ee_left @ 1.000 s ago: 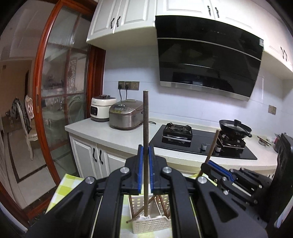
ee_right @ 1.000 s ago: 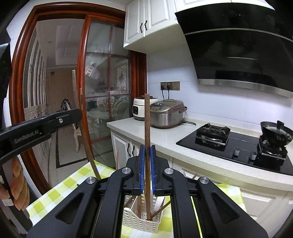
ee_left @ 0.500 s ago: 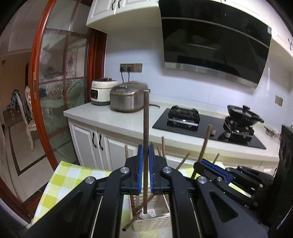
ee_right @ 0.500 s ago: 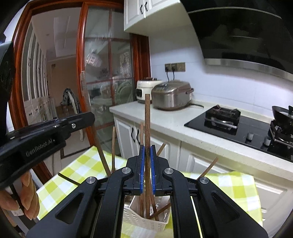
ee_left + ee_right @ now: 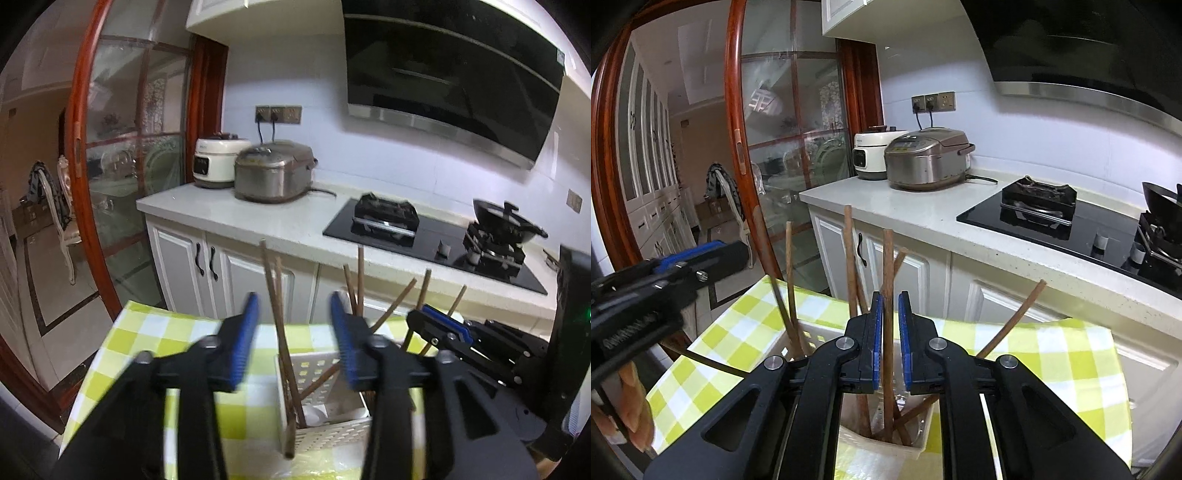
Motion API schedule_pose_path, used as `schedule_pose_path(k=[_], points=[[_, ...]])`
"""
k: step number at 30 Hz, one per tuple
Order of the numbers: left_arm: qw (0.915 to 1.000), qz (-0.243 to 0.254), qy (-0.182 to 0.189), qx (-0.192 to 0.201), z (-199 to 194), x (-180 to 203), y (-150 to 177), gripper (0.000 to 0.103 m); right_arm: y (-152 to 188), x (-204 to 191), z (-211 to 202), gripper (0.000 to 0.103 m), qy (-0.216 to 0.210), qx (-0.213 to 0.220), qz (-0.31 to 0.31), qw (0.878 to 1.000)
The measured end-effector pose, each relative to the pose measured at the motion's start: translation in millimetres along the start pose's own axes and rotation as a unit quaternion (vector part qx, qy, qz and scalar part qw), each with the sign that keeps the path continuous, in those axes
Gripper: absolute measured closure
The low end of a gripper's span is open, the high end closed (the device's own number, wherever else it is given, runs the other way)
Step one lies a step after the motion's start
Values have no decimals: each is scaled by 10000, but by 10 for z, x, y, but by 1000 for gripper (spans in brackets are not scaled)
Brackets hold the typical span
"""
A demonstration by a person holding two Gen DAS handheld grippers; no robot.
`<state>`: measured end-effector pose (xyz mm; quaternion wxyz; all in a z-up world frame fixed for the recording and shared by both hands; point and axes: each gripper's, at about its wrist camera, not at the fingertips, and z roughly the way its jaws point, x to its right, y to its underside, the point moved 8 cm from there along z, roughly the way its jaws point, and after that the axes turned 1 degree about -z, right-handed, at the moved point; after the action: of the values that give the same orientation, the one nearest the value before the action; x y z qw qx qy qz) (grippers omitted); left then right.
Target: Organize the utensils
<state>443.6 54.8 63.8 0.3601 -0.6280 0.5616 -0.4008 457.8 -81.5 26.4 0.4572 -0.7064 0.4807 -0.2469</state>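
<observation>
— Checked yellow-green cloth [image 5: 147, 354] covers the counter in the left wrist view; behind it run white cabinets [image 5: 207, 266], a stone worktop with two rice cookers [image 5: 273, 170] and a black hob [image 5: 424, 236].
— And the left gripper [image 5: 293, 332]?
— Its jaws have just been opening; they stand apart, and a brown chopstick [image 5: 280, 332] leans free between them, its tip in the white slotted basket [image 5: 332, 432].
— Right wrist view?
— Same cloth, cabinets, glass door [image 5: 790, 147] at left. The right gripper [image 5: 891, 339] has jaws just parting slightly, a chopstick [image 5: 887, 266] upright between the pads, its foot in the basket [image 5: 879, 443] among other sticks. The cloth's edges are close either side.
</observation>
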Motion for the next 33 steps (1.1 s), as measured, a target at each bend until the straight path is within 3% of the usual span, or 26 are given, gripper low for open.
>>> schedule_pose_path(k=[2, 4, 8, 10, 14, 16, 21, 25, 33], points=[[9998, -61, -45, 176, -128, -32, -65, 39, -36, 40, -100, 80, 19, 90, 77, 9999], [9993, -103, -101, 357, -288, -61, -141, 31, -90, 76, -222, 68, 40, 218, 125, 9997], [9963, -113, -227, 825, -717, -78, -297, 10, -237, 105, -524, 67, 117, 462, 106, 9988], [9932, -85, -324, 1116, -974, -69, -371, 5, -321, 101, -761, 53, 172, 659, 64, 9977], [9884, 82, -417, 1456, -1432, -19, -446, 5, -414, 55, -1219, 45, 227, 1010, -73, 9946], [9875, 158, -487, 1491, -1642, -4, -421, 5, -417, 31, -1426, 34, 298, 1151, -120, 9928], [9848, 347, -500, 1628, -2001, 81, -230, 5, -222, -98, -1874, 19, 457, 1382, -286, 9889], [9875, 356, -399, 1480, -2133, 112, 156, 5, 129, -168, -2089, 19, 457, 1402, -179, 9889], [9944, 132, -212, 1024, -1984, -12, 971, 5, 824, -142, -2099, 19, 435, 1042, 73, 9936]])
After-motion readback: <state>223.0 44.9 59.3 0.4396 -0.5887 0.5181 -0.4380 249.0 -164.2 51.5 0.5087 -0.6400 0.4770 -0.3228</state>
